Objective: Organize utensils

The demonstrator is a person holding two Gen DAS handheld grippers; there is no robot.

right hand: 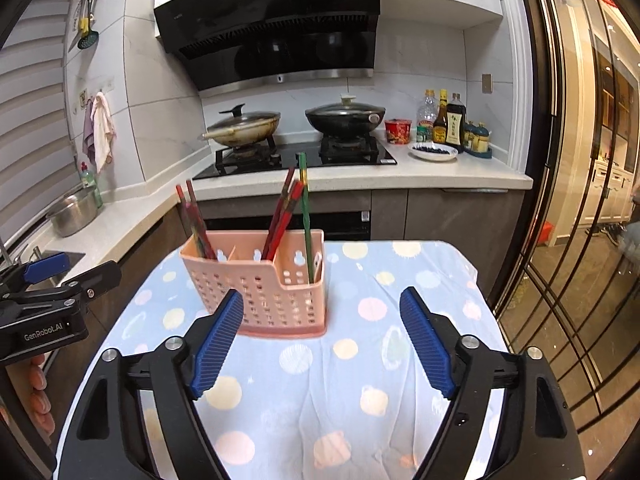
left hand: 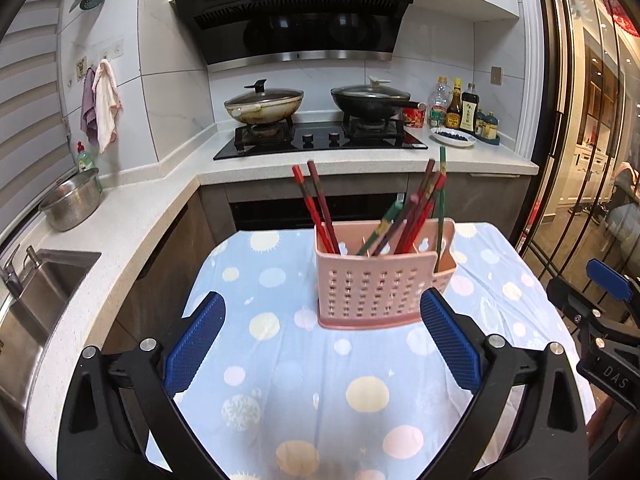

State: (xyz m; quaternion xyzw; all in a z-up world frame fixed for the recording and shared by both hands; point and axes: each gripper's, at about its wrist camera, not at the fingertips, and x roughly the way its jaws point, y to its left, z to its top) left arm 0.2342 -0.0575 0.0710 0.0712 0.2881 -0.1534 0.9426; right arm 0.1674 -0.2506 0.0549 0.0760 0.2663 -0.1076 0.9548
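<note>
1. Here, a table (left hand: 280, 360) with a dotted blue cloth carries one pink holder (left hand: 376, 288), which stands upright near the far middle of the cloth. No loose utensil is visible on the cloth in either view.
2. The holder has several compartments. A red pair (left hand: 316, 208) leans in the left one, a mixed bundle (left hand: 412, 216) of red and green sticks crosses in the middle, and a green stick (right hand: 306, 216) stands alone in the narrow right pocket.
3. The left gripper (left hand: 322, 340) is spread wide and holds nothing; it hovers low in front of the holder, not touching it.
4. The right gripper (right hand: 320, 336) is also wide and empty, close before the holder's front wall.
5. This scene fits two stages: the sticks are all gathered and the work is near its end, or they are due to be sorted by colour between compartments. The pictures do not settle which.
6. If a stick must be moved, I judge it is best to pinch it high, near the free tip, lift it straight up, and steady the light holder so it does not tip.
</note>
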